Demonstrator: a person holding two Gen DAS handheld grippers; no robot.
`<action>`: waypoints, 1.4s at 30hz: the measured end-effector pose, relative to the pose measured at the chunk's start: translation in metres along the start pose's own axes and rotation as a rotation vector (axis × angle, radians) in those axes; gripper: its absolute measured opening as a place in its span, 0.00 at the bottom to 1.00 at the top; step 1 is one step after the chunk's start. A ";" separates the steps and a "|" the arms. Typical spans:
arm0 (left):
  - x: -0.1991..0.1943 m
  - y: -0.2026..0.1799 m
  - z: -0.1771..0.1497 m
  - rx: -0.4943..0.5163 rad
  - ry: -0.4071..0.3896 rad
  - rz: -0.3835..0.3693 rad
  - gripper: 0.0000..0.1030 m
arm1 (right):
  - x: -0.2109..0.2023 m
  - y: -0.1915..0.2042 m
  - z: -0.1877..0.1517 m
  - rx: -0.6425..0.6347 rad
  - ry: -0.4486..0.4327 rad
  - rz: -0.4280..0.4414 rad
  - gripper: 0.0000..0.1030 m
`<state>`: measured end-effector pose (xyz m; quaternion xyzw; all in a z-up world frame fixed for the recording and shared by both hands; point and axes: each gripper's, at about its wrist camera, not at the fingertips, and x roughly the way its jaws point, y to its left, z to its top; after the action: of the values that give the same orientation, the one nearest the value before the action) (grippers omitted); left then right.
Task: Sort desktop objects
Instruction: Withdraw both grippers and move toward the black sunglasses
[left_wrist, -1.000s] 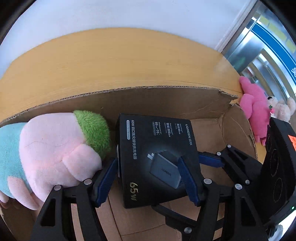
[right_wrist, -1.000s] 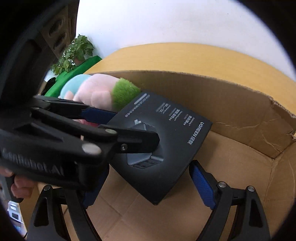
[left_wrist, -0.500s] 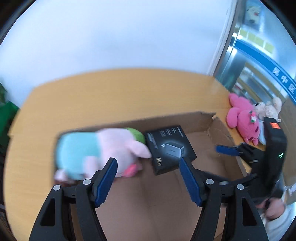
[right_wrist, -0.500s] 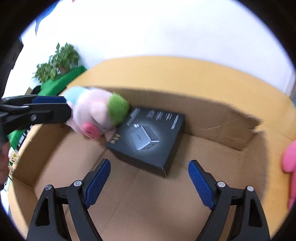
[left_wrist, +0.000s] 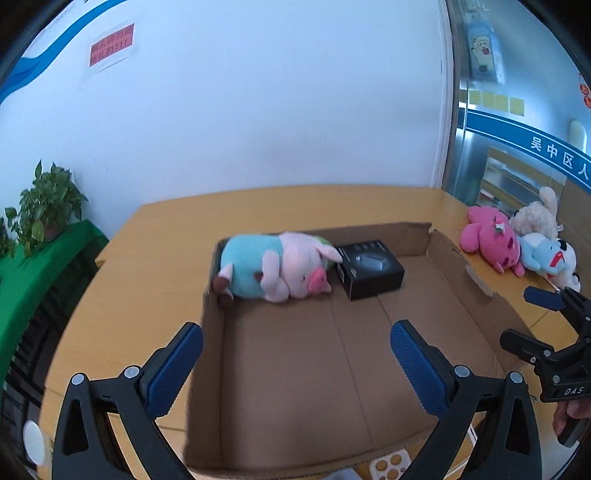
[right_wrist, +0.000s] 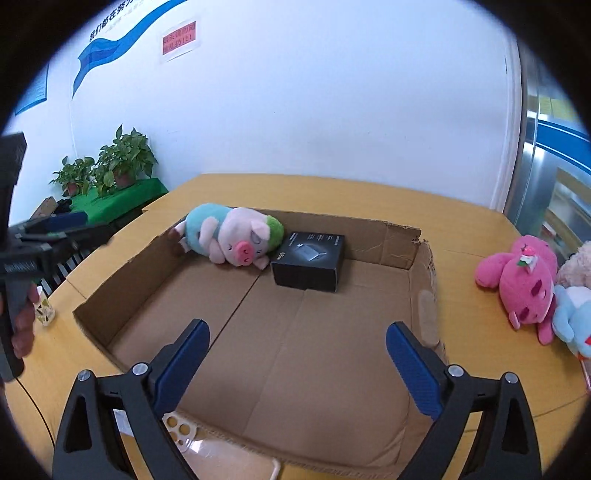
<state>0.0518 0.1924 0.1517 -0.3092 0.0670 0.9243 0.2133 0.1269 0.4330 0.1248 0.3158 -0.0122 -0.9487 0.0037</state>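
Note:
An open cardboard box (left_wrist: 476, 284) (right_wrist: 122, 273) lies on the wooden table. Inside, at its far wall, lie a pink-and-teal pig plush (left_wrist: 275, 267) (right_wrist: 231, 240) and, touching its head, a black charger box (left_wrist: 371, 267) (right_wrist: 310, 260). My left gripper (left_wrist: 295, 354) is open and empty, above the box's near end. My right gripper (right_wrist: 297, 350) is open and empty, also above the near end; it shows in the left wrist view (left_wrist: 532, 317) at the box's right side. The left gripper shows at the left edge of the right wrist view (right_wrist: 55, 230).
A pink plush (left_wrist: 491, 243) (right_wrist: 522, 277), a cream plush (left_wrist: 535, 216) and a light-blue plush (left_wrist: 550, 258) (right_wrist: 572, 314) lie on the table right of the box. A phone case (right_wrist: 229, 459) lies before the box's near wall. Potted plants (right_wrist: 110, 162) stand on a green-covered stand at the left.
Both grippers have let go of the black charger box, which now lies in the box beside the pig, and have pulled back and up. Both stand open.

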 end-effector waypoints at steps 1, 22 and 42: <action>-0.001 0.002 -0.008 -0.012 0.005 -0.012 1.00 | -0.004 0.003 -0.002 0.004 0.004 -0.013 0.95; -0.028 -0.008 -0.033 -0.049 -0.098 0.062 1.00 | -0.013 0.017 -0.022 0.047 -0.015 -0.102 0.95; -0.021 -0.015 -0.084 -0.068 0.035 -0.041 1.00 | -0.061 -0.067 -0.099 0.083 0.075 0.183 0.95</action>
<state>0.1193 0.1767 0.0972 -0.3337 0.0327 0.9160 0.2204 0.2357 0.4988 0.0803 0.3483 -0.0800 -0.9307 0.0777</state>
